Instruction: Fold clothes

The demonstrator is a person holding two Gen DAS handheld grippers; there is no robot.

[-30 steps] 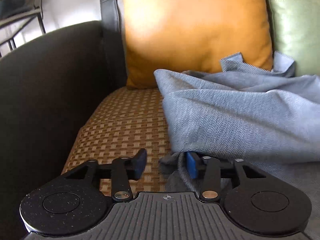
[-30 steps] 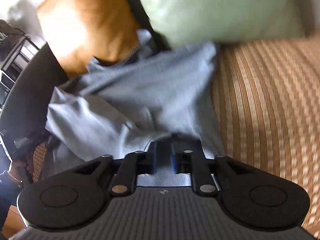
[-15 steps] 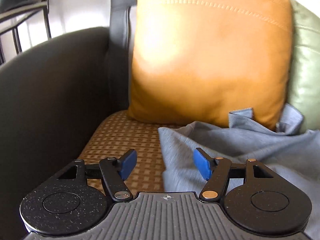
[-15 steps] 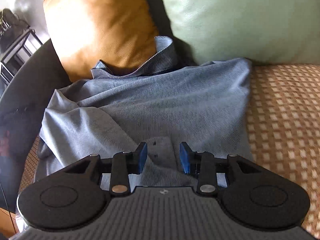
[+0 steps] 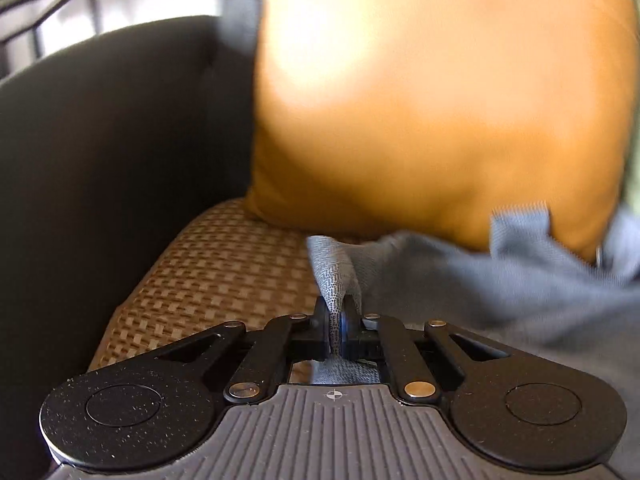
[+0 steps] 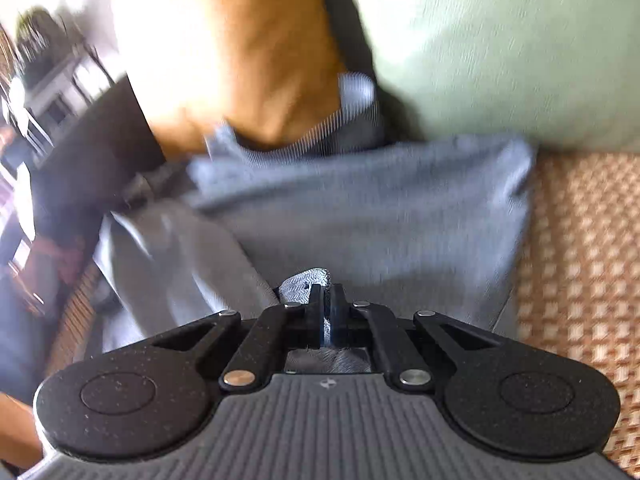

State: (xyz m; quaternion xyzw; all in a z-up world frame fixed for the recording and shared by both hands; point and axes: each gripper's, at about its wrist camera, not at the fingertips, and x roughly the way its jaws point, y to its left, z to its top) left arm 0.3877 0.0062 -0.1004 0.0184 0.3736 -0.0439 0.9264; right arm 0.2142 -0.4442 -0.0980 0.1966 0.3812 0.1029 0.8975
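1. While both my tongs grip the cloth, the grey-blue garment (image 6: 360,208) lies spread on the woven sofa seat (image 5: 224,276), its far edge against the orange cushion (image 5: 432,100) and the green cushion (image 6: 500,48).
2. My left tongs (image 5: 336,320) are closed on a pinch of the garment's left edge, which stands up in a small peak between the pads.
3. My right tongs (image 6: 327,312) are likewise clamped on a fold of cloth near the front edge.
4. I judge I hold two spaced points so the cloth stays taut and can be carried over as one flap rather than bunching.
5. A striped band, perhaps a waistband or collar (image 6: 352,120), is tucked up between the cushions, so that end seems to point toward the sofa back.
6. The long axis is hard to settle: the visible panel runs roughly across the seat, left to right, but blur and folds hide the full outline.
7. How many folds are already in it, I cannot tell.
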